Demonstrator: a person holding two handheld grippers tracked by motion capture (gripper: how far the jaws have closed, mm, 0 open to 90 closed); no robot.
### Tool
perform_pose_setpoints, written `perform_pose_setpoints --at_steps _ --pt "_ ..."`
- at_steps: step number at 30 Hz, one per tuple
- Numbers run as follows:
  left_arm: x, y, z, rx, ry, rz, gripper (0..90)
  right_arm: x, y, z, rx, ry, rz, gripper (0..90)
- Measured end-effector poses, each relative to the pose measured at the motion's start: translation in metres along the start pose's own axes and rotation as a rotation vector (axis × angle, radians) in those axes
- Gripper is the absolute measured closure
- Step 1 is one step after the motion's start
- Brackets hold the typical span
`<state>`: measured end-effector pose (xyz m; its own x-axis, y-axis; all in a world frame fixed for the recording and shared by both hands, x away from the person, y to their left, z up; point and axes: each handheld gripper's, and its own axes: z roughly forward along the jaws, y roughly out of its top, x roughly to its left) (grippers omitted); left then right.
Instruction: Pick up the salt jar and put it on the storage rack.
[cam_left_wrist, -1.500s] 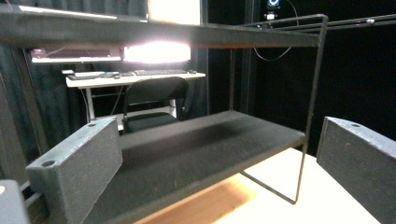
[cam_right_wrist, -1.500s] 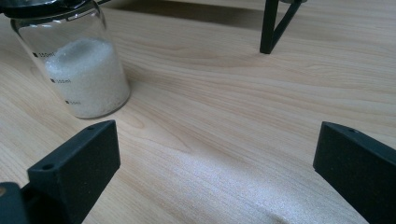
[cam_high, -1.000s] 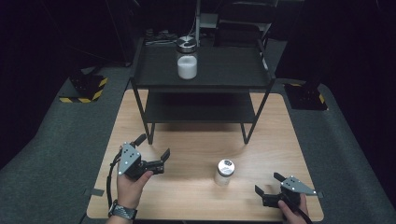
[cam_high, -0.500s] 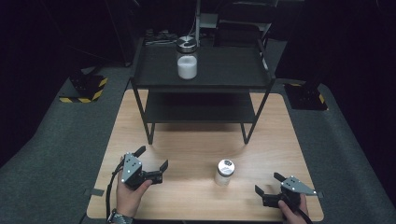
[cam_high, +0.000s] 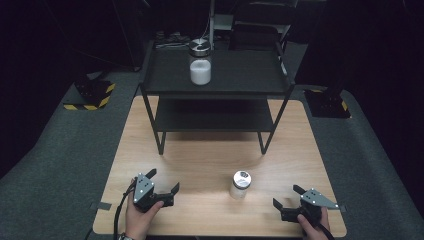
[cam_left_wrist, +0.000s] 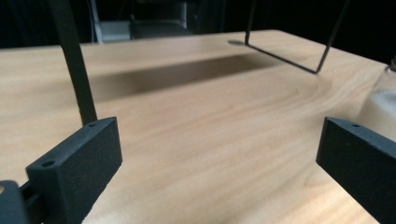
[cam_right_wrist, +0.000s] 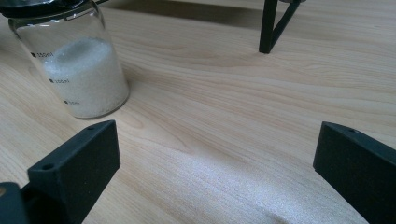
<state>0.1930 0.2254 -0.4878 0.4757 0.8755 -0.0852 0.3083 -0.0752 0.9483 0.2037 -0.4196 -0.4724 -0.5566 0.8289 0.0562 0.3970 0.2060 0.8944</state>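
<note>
A small glass jar (cam_high: 240, 185) with a metal lid and white powder stands on the wooden table (cam_high: 210, 155), near the front. The right gripper view has this jar (cam_right_wrist: 79, 65) at upper left, beyond the left jaw. A second, similar jar (cam_high: 200, 62) sits on the top of the black shelf (cam_high: 235, 90). My left gripper (cam_high: 163, 180) rests open at the front left, apart from the jar on the table. My right gripper (cam_high: 286, 196) rests open at the front right, its jaws pointing left toward that jar. Nothing lies between the jaws of either gripper (cam_left_wrist: 219, 154) (cam_right_wrist: 215, 158).
The two-tier black shelf stands across the back half of the table on thin legs (cam_left_wrist: 74, 60) (cam_right_wrist: 271, 23). Bare wood lies between the grippers and the shelf. Grey carpet (cam_high: 60, 165) surrounds the table, with yellow-black striped blocks (cam_high: 90, 97) at the far left.
My left gripper has drawn back toward the near edge of the table, still open. The right gripper and both jars have stayed put.
</note>
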Motion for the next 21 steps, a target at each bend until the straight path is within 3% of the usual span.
perform_pose_setpoints --at_steps 5,7,10,21 --pt "-0.003 0.001 -0.001 0.058 0.008 0.024 0.5 0.000 0.000 0.000 0.000 -0.001 -0.002 0.4" --pt "-0.002 0.002 -0.002 0.075 -0.009 0.045 0.5 0.000 0.000 0.000 0.000 -0.001 -0.001 0.4" --pt "-0.005 0.006 0.000 0.115 -0.004 0.046 0.5 0.000 0.000 0.000 -0.001 -0.002 0.000 0.4" --pt "-0.013 0.013 0.008 0.182 0.009 0.107 0.6 0.000 0.000 0.000 -0.004 -0.008 0.001 0.4"
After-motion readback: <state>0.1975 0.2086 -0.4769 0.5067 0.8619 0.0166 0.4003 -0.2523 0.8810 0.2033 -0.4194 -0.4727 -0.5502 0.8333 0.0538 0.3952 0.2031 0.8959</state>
